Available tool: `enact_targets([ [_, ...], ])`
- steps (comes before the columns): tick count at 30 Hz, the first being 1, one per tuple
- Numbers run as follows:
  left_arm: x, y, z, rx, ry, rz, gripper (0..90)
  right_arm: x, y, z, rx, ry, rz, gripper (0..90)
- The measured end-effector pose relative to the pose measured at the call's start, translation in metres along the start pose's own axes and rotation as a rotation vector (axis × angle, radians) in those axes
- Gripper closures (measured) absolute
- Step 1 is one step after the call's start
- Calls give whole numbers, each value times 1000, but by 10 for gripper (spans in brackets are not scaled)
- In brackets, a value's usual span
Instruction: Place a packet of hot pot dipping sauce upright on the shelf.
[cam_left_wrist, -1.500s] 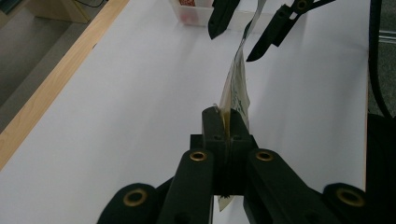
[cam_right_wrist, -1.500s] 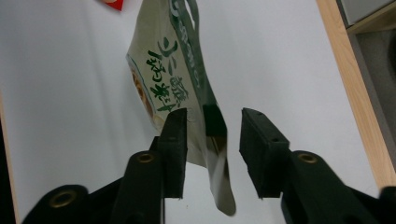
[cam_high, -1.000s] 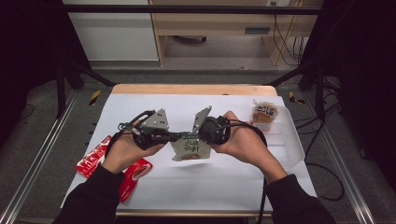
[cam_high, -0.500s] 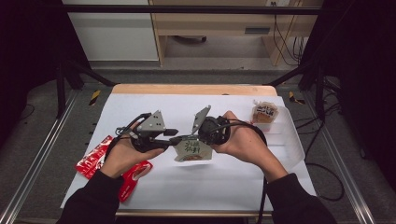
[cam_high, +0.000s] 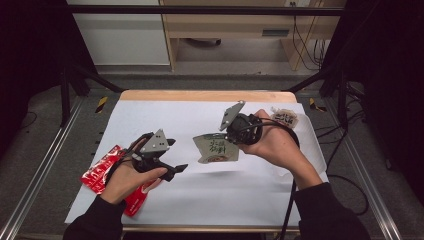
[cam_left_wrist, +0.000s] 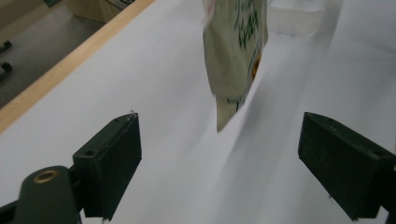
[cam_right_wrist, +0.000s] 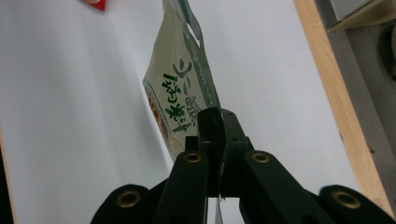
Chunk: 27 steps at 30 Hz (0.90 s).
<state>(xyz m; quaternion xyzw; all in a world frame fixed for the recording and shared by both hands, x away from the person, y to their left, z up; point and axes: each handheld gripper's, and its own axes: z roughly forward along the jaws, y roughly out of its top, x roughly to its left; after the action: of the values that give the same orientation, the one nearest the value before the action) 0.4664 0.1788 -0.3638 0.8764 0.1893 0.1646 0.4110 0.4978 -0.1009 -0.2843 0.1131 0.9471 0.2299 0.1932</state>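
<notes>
Red packets (cam_high: 102, 170) lie at the worktop's (cam_high: 165, 115) eight o'clock edge, partly under the person's left hand (cam_high: 125, 177); I count two, though the hand and sleeve hide where one ends and the other begins. Beside them, the left tool (cam_high: 180, 169) hovers low with its jaws spread wide and nothing between them; in the left gripper view the two black fingers (cam_left_wrist: 109, 156) stand well apart, aimed at the pale green pouch (cam_left_wrist: 236, 56) hanging ahead. That one pouch (cam_high: 216, 148) sits near the middle of the high view, lifted clear of the white sheet and dangling from the right tool (cam_high: 231, 137), whose jaws are clenched on its top edge, as the right gripper view shows (cam_right_wrist: 217, 140). At two o'clock rests a single small printed packet (cam_high: 285, 118), untouched. Judging by this, the pick-up is done: the pouch is raised and held by one side only. Left to do, it seems, is bringing the free tool onto the pouch's lower corner, then whatever placing or opening follows.
</notes>
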Motion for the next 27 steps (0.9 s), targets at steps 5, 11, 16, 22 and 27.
enact_targets([
  [5,1,-12,6,22,14,-11,86,-7,-2,-14,-2,-27,7,900],
  [11,3,-24,10,28,13,-19,70,-14,-5,-27,-17,-41,21,900],
  [16,6,-30,8,15,57,-54,63,-21,-9,-43,-23,-69,29,900],
  [22,4,-39,7,19,72,-64,63,-28,-14,-52,-30,-84,48,900],
  [27,4,-45,8,20,82,-81,63,-34,-18,-59,-40,-95,58,900],
])
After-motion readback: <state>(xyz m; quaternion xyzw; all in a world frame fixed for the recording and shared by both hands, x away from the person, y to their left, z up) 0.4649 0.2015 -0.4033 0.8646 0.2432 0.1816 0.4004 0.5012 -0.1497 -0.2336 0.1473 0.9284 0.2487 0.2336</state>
